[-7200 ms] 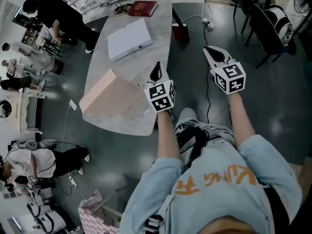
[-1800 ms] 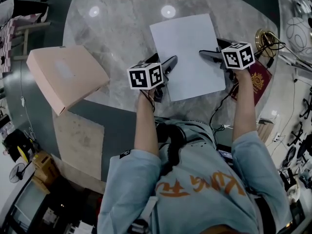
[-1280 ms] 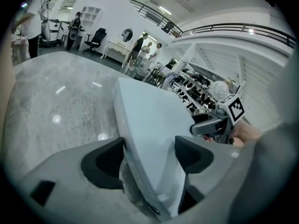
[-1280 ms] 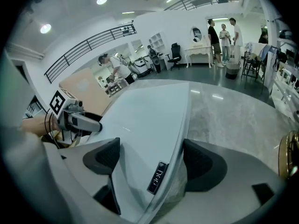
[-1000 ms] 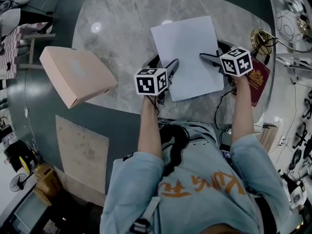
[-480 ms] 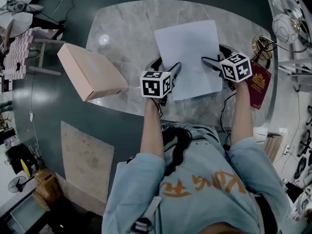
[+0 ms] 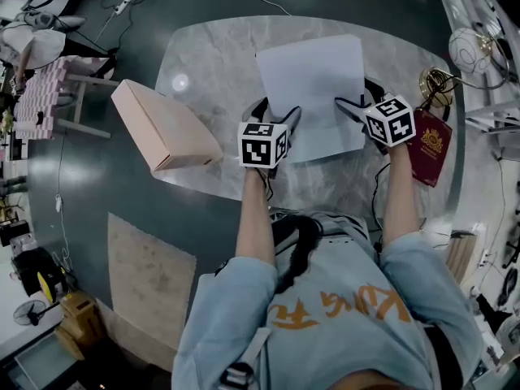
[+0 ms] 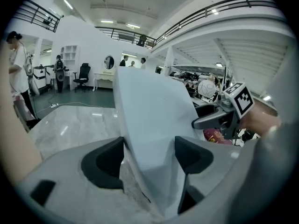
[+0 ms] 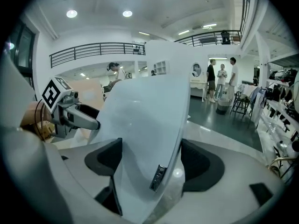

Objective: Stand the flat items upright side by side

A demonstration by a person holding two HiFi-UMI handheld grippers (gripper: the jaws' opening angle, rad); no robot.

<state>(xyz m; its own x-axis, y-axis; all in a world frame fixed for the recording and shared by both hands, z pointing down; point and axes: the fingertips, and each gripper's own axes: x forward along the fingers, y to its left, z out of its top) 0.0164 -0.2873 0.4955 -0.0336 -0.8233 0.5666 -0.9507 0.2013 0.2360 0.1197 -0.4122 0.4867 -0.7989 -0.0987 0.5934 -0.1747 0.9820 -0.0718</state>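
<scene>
- Currently, the white box (image 7: 313, 80) is clamped at its near end by the left gripper (image 7: 290, 120) and the right gripper (image 7: 346, 104), whose jaws have just been closing on it.
- Its long axis extends away from both, over the table (image 7: 213, 59).

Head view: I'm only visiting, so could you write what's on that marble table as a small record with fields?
table: marble, rounded
white flat box: tilted, gripped on both sides
left claw: clamped on the box's left edge
right claw: jaws have just been closing, on the box's right edge
pink box: lying flat at the table's left edge
red booklet: flat, right of the right claw
</scene>
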